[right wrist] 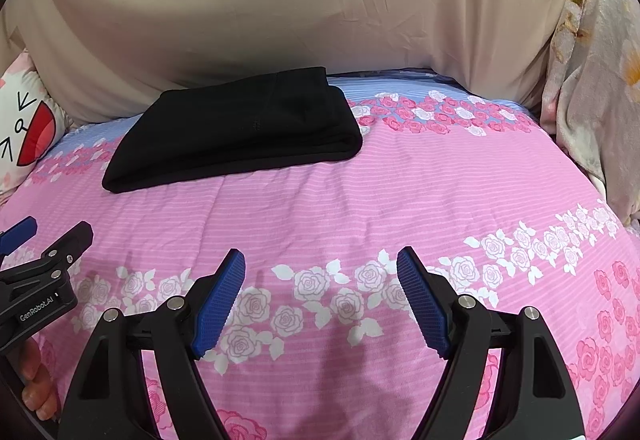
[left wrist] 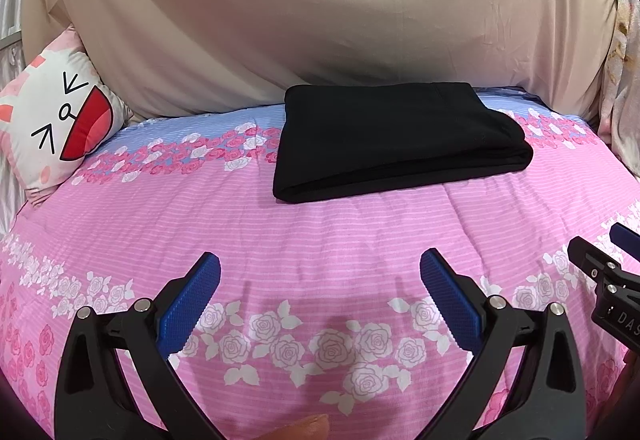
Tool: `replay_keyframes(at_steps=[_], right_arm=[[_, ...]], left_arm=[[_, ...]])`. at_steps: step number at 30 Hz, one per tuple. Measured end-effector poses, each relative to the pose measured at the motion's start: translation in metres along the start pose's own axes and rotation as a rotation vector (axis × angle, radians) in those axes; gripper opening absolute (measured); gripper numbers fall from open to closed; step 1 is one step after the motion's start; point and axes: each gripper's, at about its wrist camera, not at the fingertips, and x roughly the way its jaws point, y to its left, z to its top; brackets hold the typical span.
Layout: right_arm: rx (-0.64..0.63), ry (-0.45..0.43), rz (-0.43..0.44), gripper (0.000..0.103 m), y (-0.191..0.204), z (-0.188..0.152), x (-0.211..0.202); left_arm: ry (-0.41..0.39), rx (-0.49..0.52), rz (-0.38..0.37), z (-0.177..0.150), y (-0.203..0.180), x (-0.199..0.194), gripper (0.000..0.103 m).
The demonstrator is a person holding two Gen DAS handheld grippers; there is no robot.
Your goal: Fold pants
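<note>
Folded pants [left wrist: 396,139] at 12 o'clock on bed [left wrist: 320,224]; left gripper [left wrist: 320,280], right gripper [right wrist: 320,272] fingers wide apart, empty.

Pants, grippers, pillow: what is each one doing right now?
Pants: folded into a flat bundle, lying on the bedspread, nothing touching them.
Left gripper: jaws open, empty, short of the pants.
Right gripper: jaws open, empty.
Pillow: propped up at the bed's edge.

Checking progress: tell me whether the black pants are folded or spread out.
Folded. The black pants lie as a compact stacked rectangle on the pink bedspread, layered edges showing along the near side.
</note>
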Motion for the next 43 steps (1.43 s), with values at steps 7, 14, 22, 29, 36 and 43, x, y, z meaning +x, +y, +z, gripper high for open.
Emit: replay_keyframes(at_steps=[7,14,22,29,36,43], right_arm=[[0.000,0.004,0.000,0.077,0.000,0.000,0.001],[0.000,0.005,-0.001,0.077,0.001,0.000,0.001],[0.001,0.006,-0.001,0.077,0.001,-0.001,0.001],[-0.005,0.006,0.002,0.077,0.001,-0.001,0.002],[-0.006,0.006,0.003,0.077,0.001,-0.001,0.002],[-0.013,0.002,0.003,0.077,-0.001,-0.001,0.003]], left_arm=[[0.001,0.001,0.006,0.001,-0.001,0.000,0.098],[-0.003,0.007,-0.002,0.001,-0.001,-0.001,0.098],[-0.003,0.002,0.011,0.001,0.001,-0.001,0.098],[-0.010,-0.012,0.001,0.000,0.005,-0.002,0.098],[-0.023,0.011,-0.011,0.000,0.000,-0.004,0.098],[-0.021,0.037,-0.028,0.000,-0.007,-0.004,0.097]])
